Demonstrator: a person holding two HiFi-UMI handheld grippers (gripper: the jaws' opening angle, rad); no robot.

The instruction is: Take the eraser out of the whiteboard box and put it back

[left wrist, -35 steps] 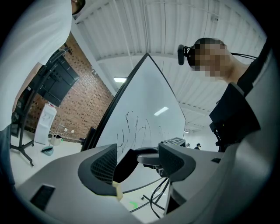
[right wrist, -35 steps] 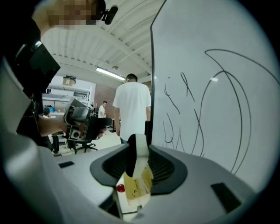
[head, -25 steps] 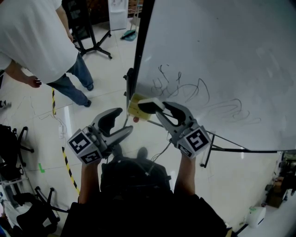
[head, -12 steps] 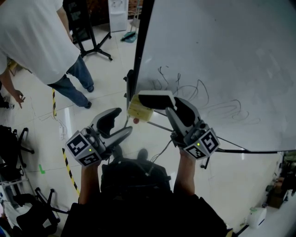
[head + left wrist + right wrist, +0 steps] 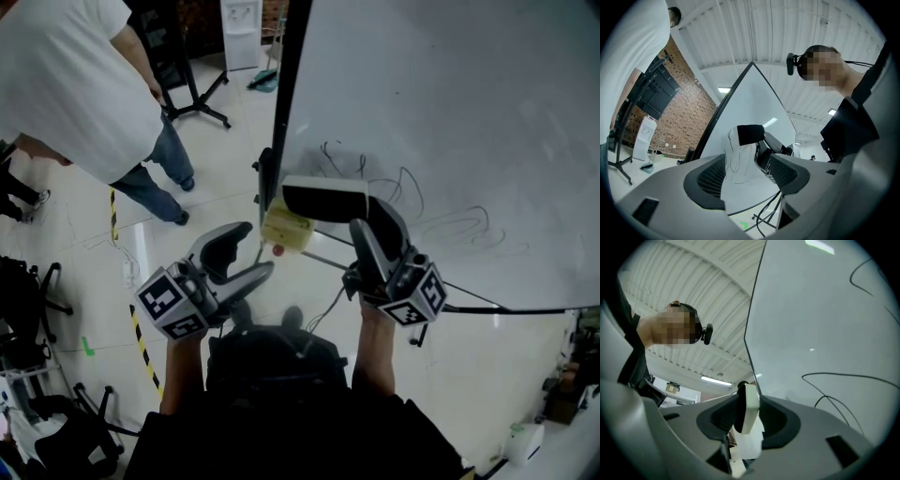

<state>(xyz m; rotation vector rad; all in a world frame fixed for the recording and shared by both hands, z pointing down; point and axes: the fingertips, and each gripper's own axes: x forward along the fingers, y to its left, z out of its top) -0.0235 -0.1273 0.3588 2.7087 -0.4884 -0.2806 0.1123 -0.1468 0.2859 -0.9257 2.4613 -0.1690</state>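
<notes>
Eraser (image 5: 323,202): oblong block with a pale hard back and a black felt face. Your right tool (image 5: 366,220) has its jaws clamped on it. It is just above and right of the whiteboard box (image 5: 285,228), in front of the scribbled whiteboard (image 5: 450,103); contact with the board cannot be told.
Box: small, yellowish, at the board's dark left edge.
Your left tool (image 5: 255,249): jaws apart, empty, low beside the box.
Person in white shirt (image 5: 66,75): standing on the glossy floor (image 5: 216,159), left.
</notes>
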